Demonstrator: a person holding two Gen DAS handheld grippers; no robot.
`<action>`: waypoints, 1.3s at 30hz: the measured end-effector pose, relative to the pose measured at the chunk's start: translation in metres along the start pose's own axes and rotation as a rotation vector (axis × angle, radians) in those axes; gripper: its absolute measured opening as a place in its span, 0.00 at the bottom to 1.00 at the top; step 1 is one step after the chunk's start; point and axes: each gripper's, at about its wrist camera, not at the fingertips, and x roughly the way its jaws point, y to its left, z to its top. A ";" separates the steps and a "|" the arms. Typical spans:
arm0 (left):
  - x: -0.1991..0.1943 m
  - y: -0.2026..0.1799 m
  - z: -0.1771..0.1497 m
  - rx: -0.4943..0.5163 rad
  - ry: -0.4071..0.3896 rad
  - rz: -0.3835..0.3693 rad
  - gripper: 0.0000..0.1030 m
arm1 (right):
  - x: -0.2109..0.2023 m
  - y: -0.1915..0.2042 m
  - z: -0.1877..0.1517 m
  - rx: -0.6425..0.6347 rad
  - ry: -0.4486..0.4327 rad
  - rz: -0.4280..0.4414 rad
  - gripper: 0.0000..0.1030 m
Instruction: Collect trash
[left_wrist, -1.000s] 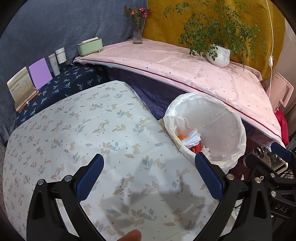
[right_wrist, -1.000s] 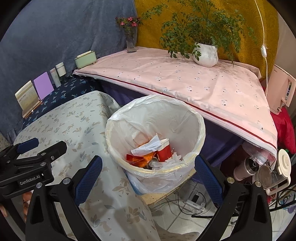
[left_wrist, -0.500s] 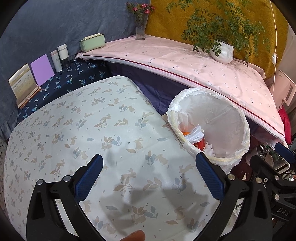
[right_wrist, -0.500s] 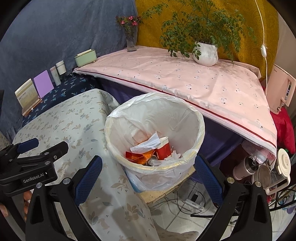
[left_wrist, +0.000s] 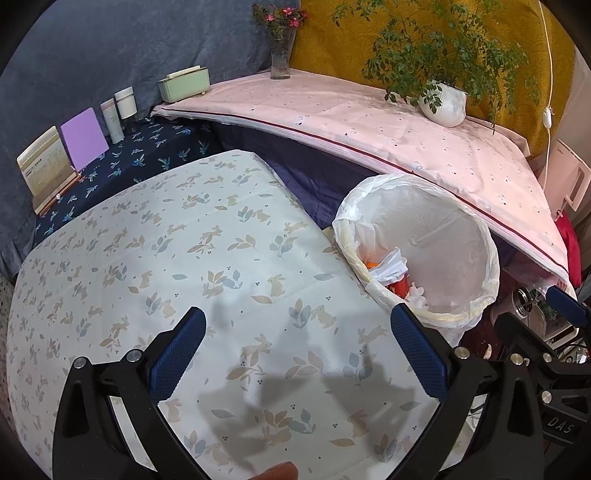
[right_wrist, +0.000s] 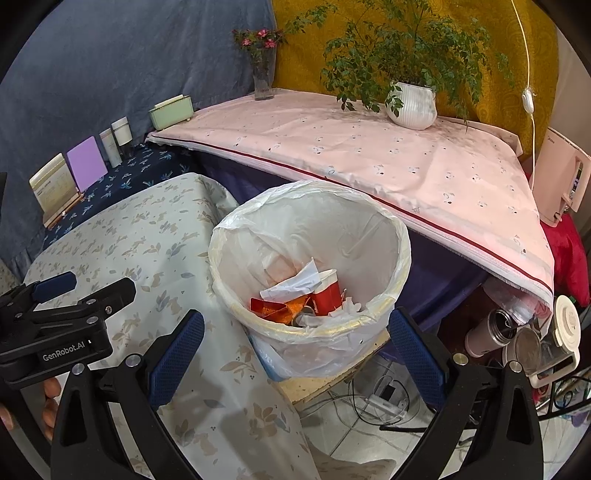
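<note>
A round bin lined with a white plastic bag (right_wrist: 310, 258) stands beside the table's right edge; it also shows in the left wrist view (left_wrist: 417, 251). Crumpled trash (right_wrist: 306, 295), red, orange and white paper with a red cup, lies at its bottom. My left gripper (left_wrist: 295, 354) is open and empty above the table with the rabbit-print cloth (left_wrist: 184, 258). My right gripper (right_wrist: 295, 350) is open and empty, held above the near side of the bin. The left gripper's body (right_wrist: 55, 332) shows at the left of the right wrist view.
A pink-covered shelf (right_wrist: 369, 155) behind the bin carries a potted plant (right_wrist: 410, 99), a flower vase (right_wrist: 263, 74) and a green box (right_wrist: 171, 110). Cards and bottles (left_wrist: 85, 136) stand on a dark blue cloth. Flasks and cables (right_wrist: 517, 339) lie on the floor at right.
Both grippers have drifted back a little; the bin sits slightly farther away in both views. Both stay open and empty.
</note>
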 end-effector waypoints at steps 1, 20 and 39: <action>0.000 0.000 0.000 0.000 0.001 0.000 0.93 | 0.000 0.000 0.000 0.000 0.001 0.000 0.94; -0.002 -0.008 -0.001 0.037 -0.003 0.003 0.93 | 0.001 0.000 -0.003 0.004 0.002 0.000 0.94; -0.004 -0.014 -0.002 0.052 -0.008 0.032 0.93 | 0.000 -0.004 -0.005 0.011 0.005 0.002 0.94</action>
